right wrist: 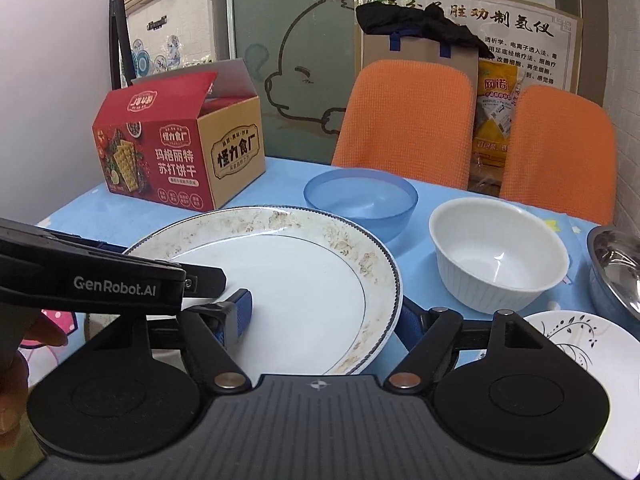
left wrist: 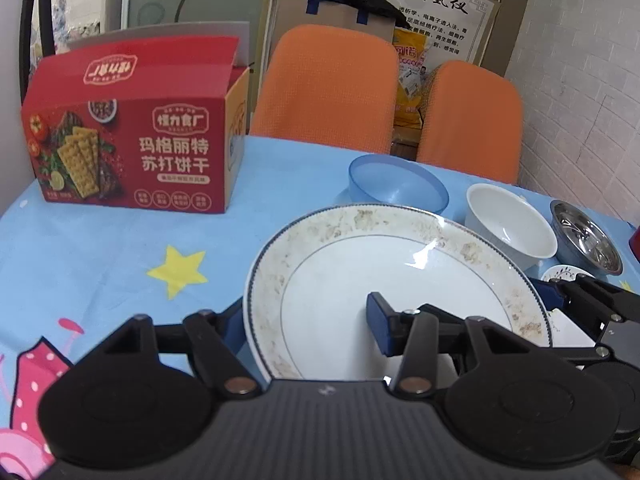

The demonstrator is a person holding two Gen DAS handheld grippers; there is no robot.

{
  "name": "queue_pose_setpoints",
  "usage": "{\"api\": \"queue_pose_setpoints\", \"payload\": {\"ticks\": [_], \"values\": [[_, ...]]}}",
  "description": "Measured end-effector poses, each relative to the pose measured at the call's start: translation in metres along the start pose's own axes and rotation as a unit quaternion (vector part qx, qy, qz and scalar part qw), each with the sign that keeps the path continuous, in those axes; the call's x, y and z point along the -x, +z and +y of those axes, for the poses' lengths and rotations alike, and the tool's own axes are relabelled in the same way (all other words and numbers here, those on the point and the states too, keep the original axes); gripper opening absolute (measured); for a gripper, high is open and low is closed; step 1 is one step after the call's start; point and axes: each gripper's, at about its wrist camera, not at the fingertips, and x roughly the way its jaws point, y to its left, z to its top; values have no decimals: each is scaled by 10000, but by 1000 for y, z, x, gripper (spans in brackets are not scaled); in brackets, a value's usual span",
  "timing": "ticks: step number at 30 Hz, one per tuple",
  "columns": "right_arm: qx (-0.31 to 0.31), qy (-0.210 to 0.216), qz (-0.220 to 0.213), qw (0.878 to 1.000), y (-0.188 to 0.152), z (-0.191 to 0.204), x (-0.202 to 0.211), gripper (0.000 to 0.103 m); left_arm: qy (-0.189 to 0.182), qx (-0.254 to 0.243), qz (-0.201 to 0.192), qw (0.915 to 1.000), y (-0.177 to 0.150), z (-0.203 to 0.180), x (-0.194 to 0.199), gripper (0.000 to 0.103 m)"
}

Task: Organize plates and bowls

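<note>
A large white plate with a brown floral rim (left wrist: 360, 280) (right wrist: 304, 280) is held between both grippers, tilted above the blue tablecloth. My left gripper (left wrist: 308, 324) straddles its left rim, one blue pad (left wrist: 378, 324) inside the plate and one outside. My right gripper (right wrist: 326, 316) straddles its right rim the same way; whether the jaws press the rim I cannot tell. Behind stand a blue bowl (left wrist: 398, 184) (right wrist: 360, 200), a white bowl (left wrist: 510, 224) (right wrist: 498, 256) and a steel bowl (left wrist: 586, 238) (right wrist: 616, 268). A small leaf-patterned white plate (right wrist: 576, 340) (left wrist: 566, 273) lies right.
An open red cracker box (left wrist: 132, 136) (right wrist: 176, 148) stands at the table's back left. Two orange chairs (left wrist: 328, 84) (right wrist: 556, 148) stand behind the table. A brick-pattern wall (left wrist: 580, 100) is on the right.
</note>
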Motion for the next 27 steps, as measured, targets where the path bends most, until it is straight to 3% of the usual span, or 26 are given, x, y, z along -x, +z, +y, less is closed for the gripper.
{"api": "queue_pose_setpoints", "payload": {"ticks": [7,16,27], "values": [[-58,139,-215,9997,-13,23,47,103,75,-68,-162,9998,-21,-2,53,48],[-38,101,-121,9999,-66,66,114,103,81,-122,-141,9998,-86,-8,114,48],[2,-29,88,10000,-98,74,114,103,-62,-39,131,9999,-127,0,107,52]]}}
